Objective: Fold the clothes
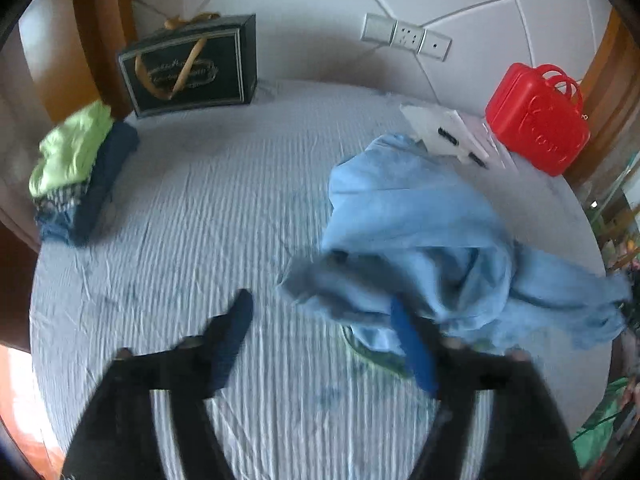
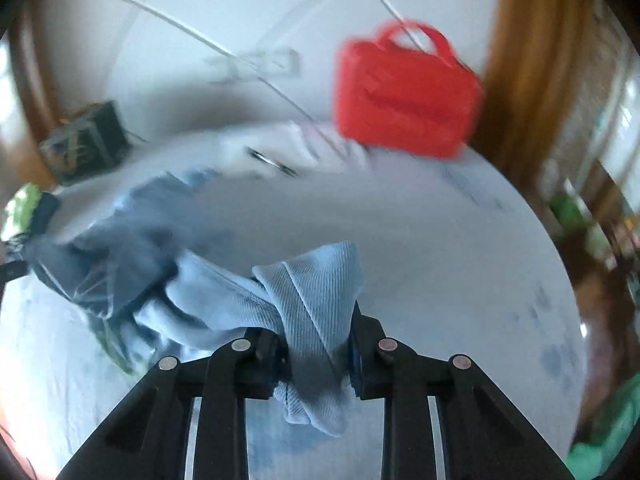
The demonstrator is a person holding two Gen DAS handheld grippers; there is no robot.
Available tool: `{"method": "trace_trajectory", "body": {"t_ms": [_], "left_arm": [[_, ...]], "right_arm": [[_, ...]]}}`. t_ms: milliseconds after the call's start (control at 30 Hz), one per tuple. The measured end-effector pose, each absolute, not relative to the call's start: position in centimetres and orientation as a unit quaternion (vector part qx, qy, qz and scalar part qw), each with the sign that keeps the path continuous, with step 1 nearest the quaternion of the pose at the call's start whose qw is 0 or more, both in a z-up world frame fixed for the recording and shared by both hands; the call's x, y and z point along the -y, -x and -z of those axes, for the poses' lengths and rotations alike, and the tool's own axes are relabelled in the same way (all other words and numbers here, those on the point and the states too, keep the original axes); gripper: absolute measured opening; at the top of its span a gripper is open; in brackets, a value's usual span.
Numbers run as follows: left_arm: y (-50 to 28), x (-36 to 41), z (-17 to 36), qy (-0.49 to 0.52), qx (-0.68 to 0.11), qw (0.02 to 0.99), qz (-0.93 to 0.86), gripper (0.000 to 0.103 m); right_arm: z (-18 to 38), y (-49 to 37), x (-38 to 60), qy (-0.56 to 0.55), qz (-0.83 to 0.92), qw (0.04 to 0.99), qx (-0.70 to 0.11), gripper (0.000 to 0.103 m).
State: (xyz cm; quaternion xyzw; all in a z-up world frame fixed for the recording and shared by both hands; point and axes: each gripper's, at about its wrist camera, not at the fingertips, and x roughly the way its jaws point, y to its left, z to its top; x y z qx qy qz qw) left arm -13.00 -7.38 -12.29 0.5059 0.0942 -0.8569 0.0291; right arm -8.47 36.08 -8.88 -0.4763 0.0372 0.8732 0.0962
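Note:
A crumpled light blue garment [image 1: 432,240] lies on the right half of the bed. My left gripper [image 1: 324,340] is open and empty, its right finger at the garment's near edge, its left finger over bare sheet. My right gripper [image 2: 316,344] is shut on a bunched fold of the same light blue garment [image 2: 316,292], which trails off to the left, lifted above the sheet. The right wrist view is motion-blurred.
A stack of folded clothes [image 1: 76,168], green on top, sits at the bed's far left. A dark gift box [image 1: 192,68] stands against the headboard. A red plastic case [image 1: 540,116] and white packets [image 1: 452,132] lie at the far right. The bedsheet [image 1: 208,220] is striped.

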Motion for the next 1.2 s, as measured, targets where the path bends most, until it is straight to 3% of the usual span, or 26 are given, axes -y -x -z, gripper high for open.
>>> {"method": "trace_trajectory", "body": {"t_ms": [33, 133, 233, 333, 567, 600, 667, 767, 800, 867, 900, 1067, 1200], "left_arm": [[12.6, 7.5, 12.4, -0.508, -0.099, 0.028, 0.855, 0.081], [12.7, 6.3, 12.7, -0.512, -0.094, 0.032, 0.853, 0.084], [13.4, 4.3, 13.3, -0.516, -0.090, 0.029, 0.852, 0.084], [15.4, 1.0, 14.6, -0.522, -0.105, 0.005, 0.846, 0.084], [20.6, -4.9, 21.1, -0.566, -0.080, 0.023, 0.820, 0.084], [21.3, -5.6, 22.2, -0.573, -0.072, 0.027, 0.816, 0.080], [22.7, -7.0, 24.1, -0.587, -0.057, 0.036, 0.807, 0.035], [22.5, -5.1, 23.1, -0.579, -0.068, 0.051, 0.811, 0.012], [22.2, -4.1, 22.0, -0.568, -0.075, 0.060, 0.818, 0.011], [21.0, -1.2, 18.3, -0.526, -0.070, 0.100, 0.842, 0.011], [20.2, 0.3, 16.5, -0.504, -0.066, 0.121, 0.853, 0.011], [14.5, 11.0, 8.9, -0.424, -0.046, 0.268, 0.864, 0.008], [9.8, 19.3, 7.3, -0.427, -0.079, 0.329, 0.839, 0.008]], "right_arm": [[10.2, 7.9, -37.1, 0.496, -0.860, 0.106, -0.045, 0.031], [13.2, 6.5, -38.7, 0.534, -0.837, 0.098, -0.073, 0.061], [14.1, 5.5, -39.6, 0.541, -0.833, 0.074, -0.095, 0.065], [14.5, 5.4, -40.2, 0.538, -0.835, 0.058, -0.099, 0.088], [16.8, 6.4, -40.5, 0.547, -0.832, 0.016, -0.092, 0.100], [17.4, 6.8, -40.1, 0.551, -0.830, 0.007, -0.084, 0.100], [18.5, 7.6, -39.2, 0.555, -0.829, -0.006, -0.065, 0.101], [20.8, 9.0, -37.7, 0.569, -0.822, -0.003, -0.034, 0.101], [21.0, 9.4, -37.5, 0.571, -0.820, -0.001, -0.032, 0.099], [21.2, 10.0, -37.0, 0.574, -0.818, 0.003, -0.030, 0.061], [21.3, 10.4, -36.7, 0.575, -0.817, 0.005, -0.028, 0.028], [14.2, 11.1, -38.2, 0.497, -0.866, 0.048, -0.034, 0.024], [7.0, 12.6, -37.8, 0.420, -0.905, 0.059, -0.022, 0.024]]}}
